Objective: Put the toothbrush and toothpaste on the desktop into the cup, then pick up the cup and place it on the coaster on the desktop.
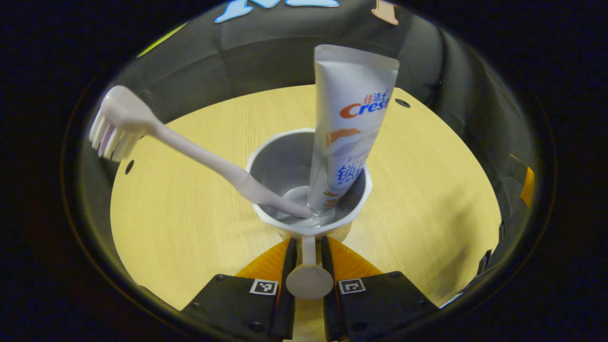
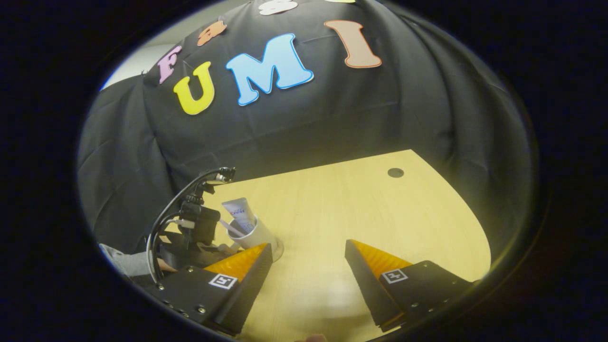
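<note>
White plastic forms the cup (image 1: 308, 190), seen from above in the left gripper view; its base and outer wall are hidden below its own rim, so what it stands on cannot be told from there. In the right gripper view the cup (image 2: 256, 233) is small and partly covered by the right gripper's own left finger, and a pale round edge shows at its foot that may be the coaster (image 2: 279, 249), though this is too small to settle. The far-off left gripper (image 2: 199, 228), with its cables, stands just left of the cup in that view; a grey sleeve (image 2: 123, 261) is cut off at the left edge.

Left gripper (image 1: 308, 244): the fingers are drawn close together, one on each side of the cup's thin handle (image 1: 308, 254), and both appear to press on it; a round knob at the handle's near end sits between the finger bases. The cup lies just beyond the fingertips, on the far side.

Right gripper (image 2: 308, 251): the fingers stand wide apart with nothing between them but bare wooden desktop (image 2: 370, 209). The cup is to the left of the fingers, just beyond the left fingertip.

Contents of the cup: the toothpaste (image 1: 349, 128) tube stands nearly upright against the right inner wall, crimped end up. The toothbrush (image 1: 190, 152) leans out over the left rim, handle end at the cup's bottom beside the tube, bristled head high and to the left.
</note>
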